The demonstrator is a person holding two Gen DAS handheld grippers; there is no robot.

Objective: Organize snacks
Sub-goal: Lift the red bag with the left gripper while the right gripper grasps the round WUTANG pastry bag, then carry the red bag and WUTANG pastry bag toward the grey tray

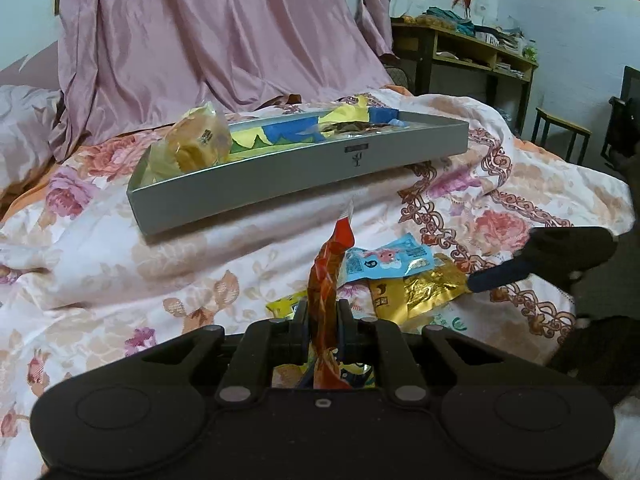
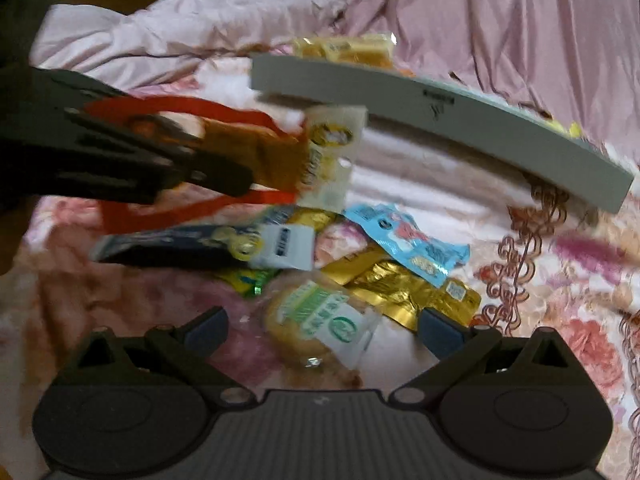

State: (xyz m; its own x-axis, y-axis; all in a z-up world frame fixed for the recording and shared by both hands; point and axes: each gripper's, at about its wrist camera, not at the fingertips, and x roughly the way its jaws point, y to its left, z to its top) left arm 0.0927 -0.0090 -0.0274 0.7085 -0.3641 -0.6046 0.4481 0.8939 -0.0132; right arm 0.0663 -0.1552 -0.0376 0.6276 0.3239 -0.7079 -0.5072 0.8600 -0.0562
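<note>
My left gripper [image 1: 323, 314] is shut on a long red and orange snack packet [image 1: 328, 276] and holds it on edge above the bed, short of the grey tray [image 1: 296, 168]. The tray holds a pastry packet [image 1: 196, 140] and blue and yellow packets. In the right wrist view, my right gripper [image 2: 322, 332] is open just above a pastry packet with a green label [image 2: 316, 320], one finger on each side. In the same view, the left gripper [image 2: 236, 174] holds the red packet [image 2: 256, 148] at the left.
Loose snacks lie in a pile on the floral bedspread [image 1: 120, 280]: a light blue packet [image 2: 404, 240], a gold packet [image 2: 408, 292] and a dark blue packet [image 2: 192, 246]. A pink sheet [image 1: 200, 32] hangs behind the tray. Wooden shelves [image 1: 472, 52] stand at the far right.
</note>
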